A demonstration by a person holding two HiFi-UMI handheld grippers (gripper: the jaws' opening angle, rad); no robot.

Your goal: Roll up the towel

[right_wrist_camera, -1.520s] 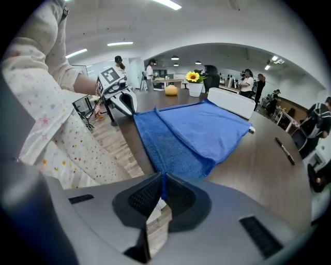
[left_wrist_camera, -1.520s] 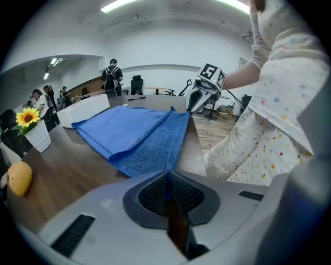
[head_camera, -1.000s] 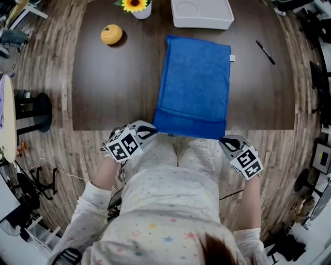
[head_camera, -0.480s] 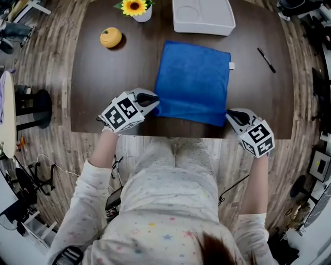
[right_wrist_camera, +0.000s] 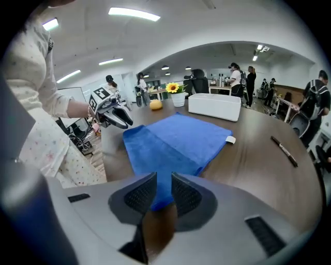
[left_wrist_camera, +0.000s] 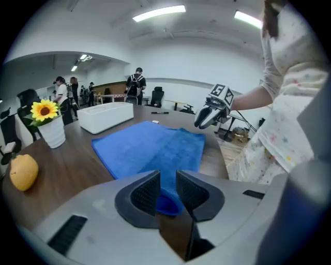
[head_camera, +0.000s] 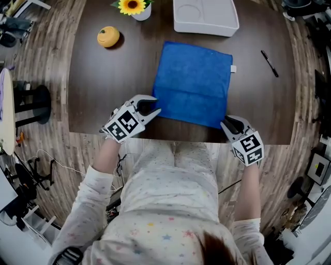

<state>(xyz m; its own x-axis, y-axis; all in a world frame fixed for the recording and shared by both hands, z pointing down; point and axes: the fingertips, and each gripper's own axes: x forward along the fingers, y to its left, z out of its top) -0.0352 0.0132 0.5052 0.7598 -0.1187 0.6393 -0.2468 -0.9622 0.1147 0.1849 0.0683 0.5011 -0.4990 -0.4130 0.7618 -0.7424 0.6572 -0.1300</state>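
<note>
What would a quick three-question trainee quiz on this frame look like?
1. True or false: the towel is already rolled into a tight cylinder.
2. Which thing lies on the table to the right of the towel? A. pen B. mug C. spoon
3. Fill in: the left gripper grips the towel's near ____ corner.
Key: 1 false, only its near edge is folded over; 2 A; 3 left.

A blue towel (head_camera: 194,83), near edge folded over, was spread on the dark counter (head_camera: 103,83); a white tray (head_camera: 206,15), potted sunflower (head_camera: 135,8), orange (head_camera: 108,37) and black pen (head_camera: 270,56) were set around it.
</note>
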